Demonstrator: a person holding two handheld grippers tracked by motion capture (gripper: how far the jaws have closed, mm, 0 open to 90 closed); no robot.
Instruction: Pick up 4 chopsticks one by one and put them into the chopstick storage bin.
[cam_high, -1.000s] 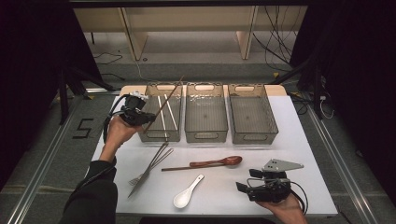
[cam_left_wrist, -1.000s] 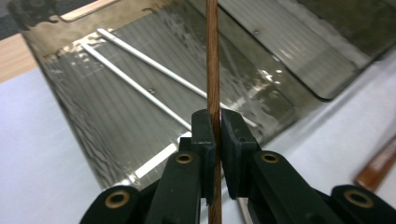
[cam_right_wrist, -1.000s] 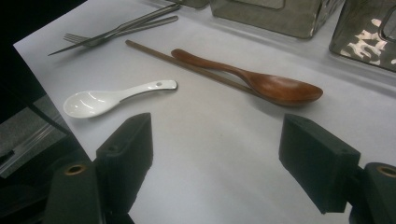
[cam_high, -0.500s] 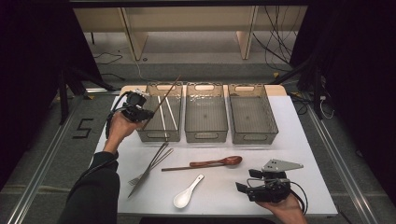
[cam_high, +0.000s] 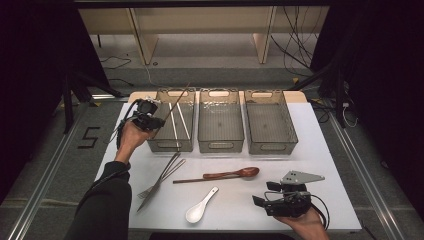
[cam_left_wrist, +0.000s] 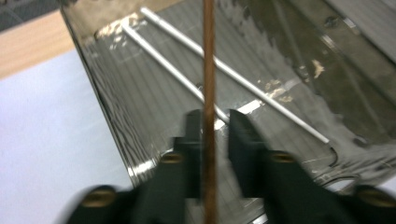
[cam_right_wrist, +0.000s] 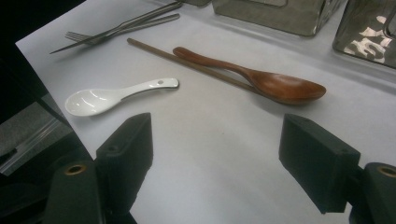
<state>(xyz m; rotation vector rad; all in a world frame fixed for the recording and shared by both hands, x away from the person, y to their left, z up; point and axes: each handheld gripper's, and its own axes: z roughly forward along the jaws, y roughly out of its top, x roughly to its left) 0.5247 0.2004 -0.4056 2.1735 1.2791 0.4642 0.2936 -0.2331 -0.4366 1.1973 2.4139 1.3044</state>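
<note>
The left gripper (cam_left_wrist: 208, 135) hangs over the left bin (cam_high: 170, 142), its jaws just opening around the brown chopstick (cam_left_wrist: 208, 70), which stands between them above two white chopsticks (cam_left_wrist: 219, 65). This looks like the release; next, withdraw upward. The right gripper (cam_right_wrist: 215, 144) rests wide open, empty.

Dark room — grey floor (cam_high: 210, 75), wooden bench legs (cam_high: 142, 37), loose cables (cam_high: 300, 45).
</note>
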